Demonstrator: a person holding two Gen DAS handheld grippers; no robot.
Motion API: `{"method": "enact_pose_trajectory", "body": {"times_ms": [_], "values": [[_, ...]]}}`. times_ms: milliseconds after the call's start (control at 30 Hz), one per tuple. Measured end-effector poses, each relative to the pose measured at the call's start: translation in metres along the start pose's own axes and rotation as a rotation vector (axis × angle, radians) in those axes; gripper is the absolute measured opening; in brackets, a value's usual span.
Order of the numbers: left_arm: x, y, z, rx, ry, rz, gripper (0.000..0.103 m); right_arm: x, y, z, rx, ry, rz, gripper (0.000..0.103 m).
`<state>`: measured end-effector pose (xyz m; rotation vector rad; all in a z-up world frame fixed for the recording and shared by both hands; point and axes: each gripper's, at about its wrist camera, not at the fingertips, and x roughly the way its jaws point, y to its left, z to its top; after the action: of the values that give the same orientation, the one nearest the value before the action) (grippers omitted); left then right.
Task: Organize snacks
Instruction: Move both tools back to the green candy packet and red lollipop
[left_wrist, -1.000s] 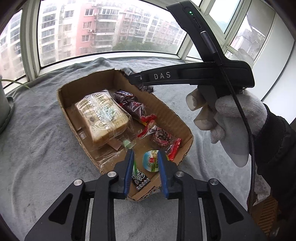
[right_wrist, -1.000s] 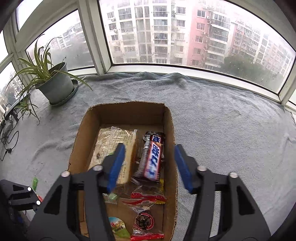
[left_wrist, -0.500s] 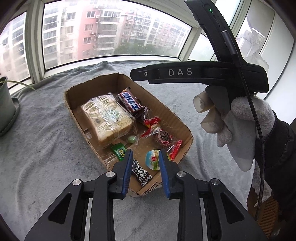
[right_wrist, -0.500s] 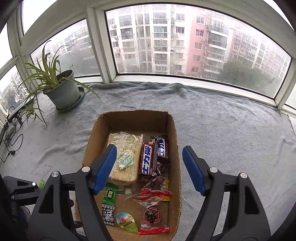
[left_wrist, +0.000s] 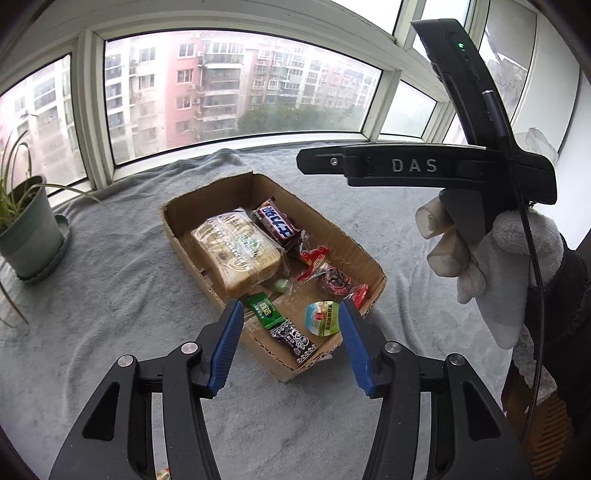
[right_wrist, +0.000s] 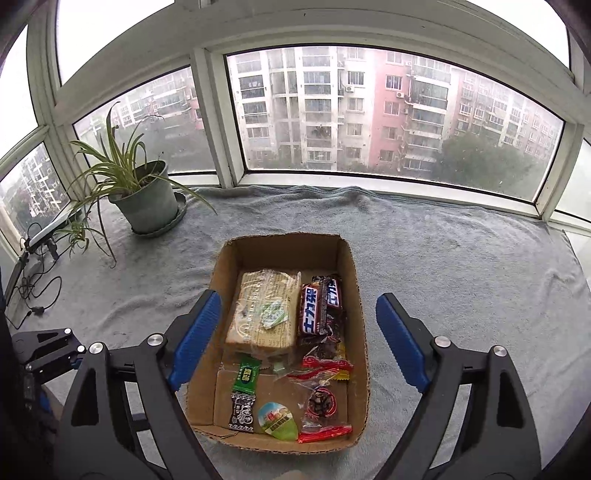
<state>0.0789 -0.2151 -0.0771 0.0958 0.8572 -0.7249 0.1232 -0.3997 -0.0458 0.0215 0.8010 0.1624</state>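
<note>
- Since a second ago both grippers have pulled back from the box (right_wrist: 360, 332), and the left gripper (left_wrist: 291, 345) has spread its jaws from narrow to wide.
- Left jaws: empty, box just ahead.
- Right gripper (right_wrist: 297, 345): jaws wide, empty; snacks ahead between them, chocolate bar (right_wrist: 319, 310) lengthwise away.
- Both are about equally near.

1. Left gripper (left_wrist: 290, 345) – jaws spread wide, nothing btwn them, blue pads facing each other, pointing fwd & down.
2. Right gripper (right_wrist: 298, 339) – jaws wide apart, empty, angled down.
3. Right hand (left_wrist: 491, 254) – white glove, dark sleeve, wrapped round the handle, held up at right of left-wrist view.
</note>
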Motion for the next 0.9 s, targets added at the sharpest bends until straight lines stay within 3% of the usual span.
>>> {"method": "enact_pose_trajectory", "body": {"times_ms": [200, 433, 633, 900], "values": [[-0.021, 0.026, -0.012, -0.035, -0.021, 0.047, 0.053, -0.03, 0.029, -0.018, -0.017, -0.048, 0.058, 0.089], [-0.062, 0.085, -0.037, -0.156, -0.054, 0.141, 0.053, -0.05, 0.082, -0.048, -0.074, -0.05, 0.185, 0.089], [-0.084, 0.14, -0.071, -0.291, -0.039, 0.234, 0.053, -0.037, 0.133, -0.079, -0.156, 0.03, 0.291, 0.089], [-0.079, 0.154, -0.111, -0.368, 0.02, 0.236, 0.053, 0.009, 0.18, -0.118, -0.222, 0.177, 0.375, 0.089]]}}
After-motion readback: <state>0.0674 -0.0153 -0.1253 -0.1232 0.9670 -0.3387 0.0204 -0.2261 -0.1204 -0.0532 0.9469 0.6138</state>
